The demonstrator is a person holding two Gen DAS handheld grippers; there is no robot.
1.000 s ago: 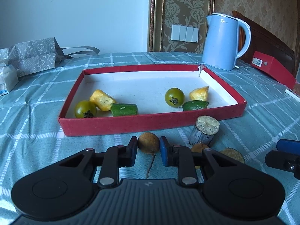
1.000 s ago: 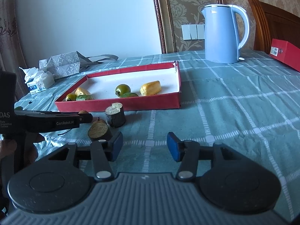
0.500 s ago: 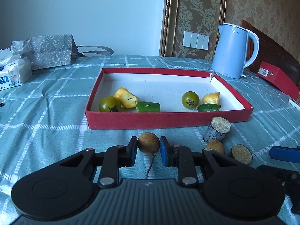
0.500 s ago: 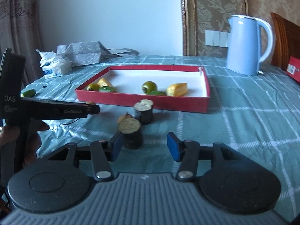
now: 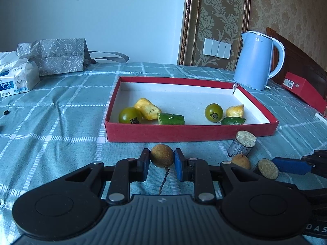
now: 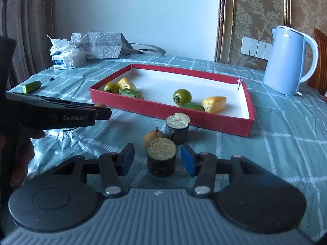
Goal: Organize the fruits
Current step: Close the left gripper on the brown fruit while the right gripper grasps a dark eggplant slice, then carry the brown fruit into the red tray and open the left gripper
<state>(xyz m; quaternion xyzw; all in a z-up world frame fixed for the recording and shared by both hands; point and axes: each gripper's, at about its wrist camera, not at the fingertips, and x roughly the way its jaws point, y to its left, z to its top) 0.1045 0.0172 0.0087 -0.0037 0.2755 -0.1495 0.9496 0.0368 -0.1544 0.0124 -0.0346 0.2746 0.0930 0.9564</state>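
Counter (image 5: 61, 122) scene: my left claw (image 5: 161, 162) grips a brown longan (image 5: 161, 155) before the red tray (image 5: 184, 132), while my right claw (image 6: 157, 158) is closing around a dark cut stalk (image 6: 161, 159), untouched.

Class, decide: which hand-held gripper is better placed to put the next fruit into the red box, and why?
Left. The left hand-held gripper is shut on a brown fruit just before the red box. The right hand-held gripper is only closing around a dark stump, its pads not yet touching.

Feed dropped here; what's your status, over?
Left gripper shut on longan. Right gripper closing around dark cane piece, pads not touching. Red tray ahead, unobstructed.
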